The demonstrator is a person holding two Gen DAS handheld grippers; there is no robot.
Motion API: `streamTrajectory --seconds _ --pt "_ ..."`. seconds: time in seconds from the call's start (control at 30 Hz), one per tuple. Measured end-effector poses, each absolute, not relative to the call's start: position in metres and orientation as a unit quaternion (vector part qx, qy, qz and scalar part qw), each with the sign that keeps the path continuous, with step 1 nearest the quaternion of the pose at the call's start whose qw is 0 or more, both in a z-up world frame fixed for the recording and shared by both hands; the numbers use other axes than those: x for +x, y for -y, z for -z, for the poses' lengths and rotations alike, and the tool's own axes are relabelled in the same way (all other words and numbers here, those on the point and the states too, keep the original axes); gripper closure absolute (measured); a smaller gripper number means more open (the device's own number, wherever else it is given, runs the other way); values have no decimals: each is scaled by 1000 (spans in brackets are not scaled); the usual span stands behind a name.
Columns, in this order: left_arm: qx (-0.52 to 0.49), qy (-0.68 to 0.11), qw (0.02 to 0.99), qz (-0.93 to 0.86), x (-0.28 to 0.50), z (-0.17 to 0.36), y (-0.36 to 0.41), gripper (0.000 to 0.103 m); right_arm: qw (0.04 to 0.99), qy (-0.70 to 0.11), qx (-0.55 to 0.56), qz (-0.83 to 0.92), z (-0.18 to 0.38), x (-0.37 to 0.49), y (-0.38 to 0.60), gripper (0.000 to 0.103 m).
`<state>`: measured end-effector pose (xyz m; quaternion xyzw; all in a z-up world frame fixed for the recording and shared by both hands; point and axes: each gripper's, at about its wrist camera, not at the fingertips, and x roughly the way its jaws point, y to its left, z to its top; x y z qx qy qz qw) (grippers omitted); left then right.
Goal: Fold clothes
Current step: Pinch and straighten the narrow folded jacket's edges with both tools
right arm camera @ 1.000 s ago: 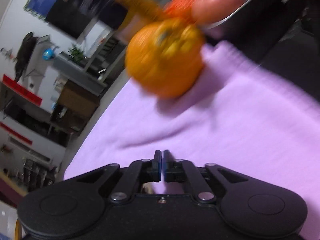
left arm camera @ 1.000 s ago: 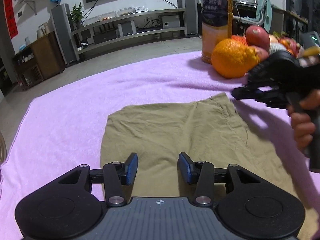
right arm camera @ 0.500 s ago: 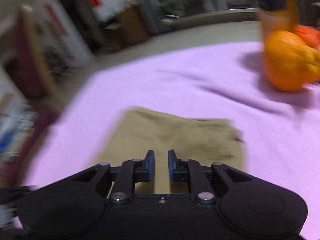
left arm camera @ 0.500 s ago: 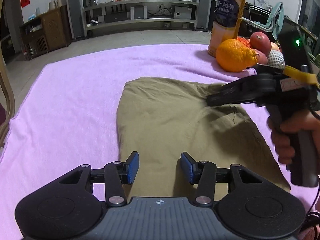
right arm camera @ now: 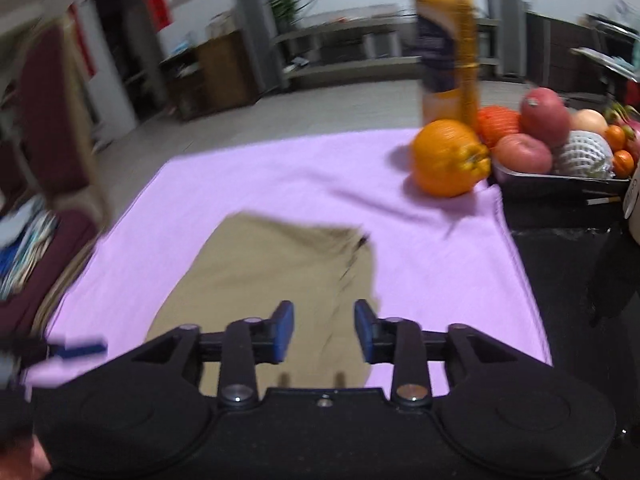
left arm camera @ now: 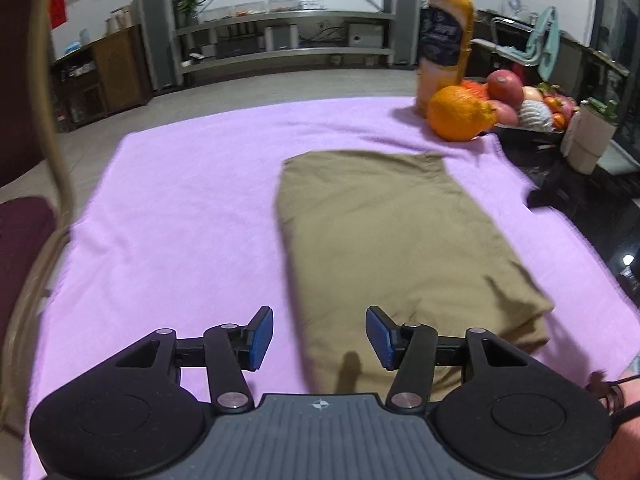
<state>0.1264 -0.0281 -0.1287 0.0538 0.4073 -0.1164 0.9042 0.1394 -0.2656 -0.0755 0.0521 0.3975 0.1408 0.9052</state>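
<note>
I hold both tools wide and empty, left tool (left arm camera: 319, 334) and right tool (right arm camera: 324, 330), above the folded shorts (left arm camera: 384, 236) on the towel (left arm camera: 180, 208)

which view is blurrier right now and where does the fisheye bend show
Right wrist view: motion smear, worst at the left edge, softening the khaki garment and juice bottle. Left wrist view: sharper, mild blur on the garment; fisheye bends the shelf unit, and a glare spot sits on the dark tabletop.

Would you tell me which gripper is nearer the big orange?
Right. The right gripper faces the orange across the garment's far edge; the left gripper sits at its near end.
</note>
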Motion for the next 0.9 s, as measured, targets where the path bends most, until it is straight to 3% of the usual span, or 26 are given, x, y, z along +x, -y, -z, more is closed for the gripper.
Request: streamTrajectory --seconds 0.17,0.4,0.57,0.67,0.9 --pt "59 -409 903 114 115 130 21 52 882 -442 65 -150 103 121 237 74" --pt "57 -441 891 87 114 157 18 42 876 -468 19 -117 145 117 212 79" --pt "39 -458 885 73 102 152 8 42 872 -478 28 -105 138 97 219 80" --pt "24 -454 888 67 88 138 7 49 865 -489 65 -88 124 85 226 80" --pt "16 -429 902 33 91 115 7 50 889 -445 83 -66 100 74 234 82"
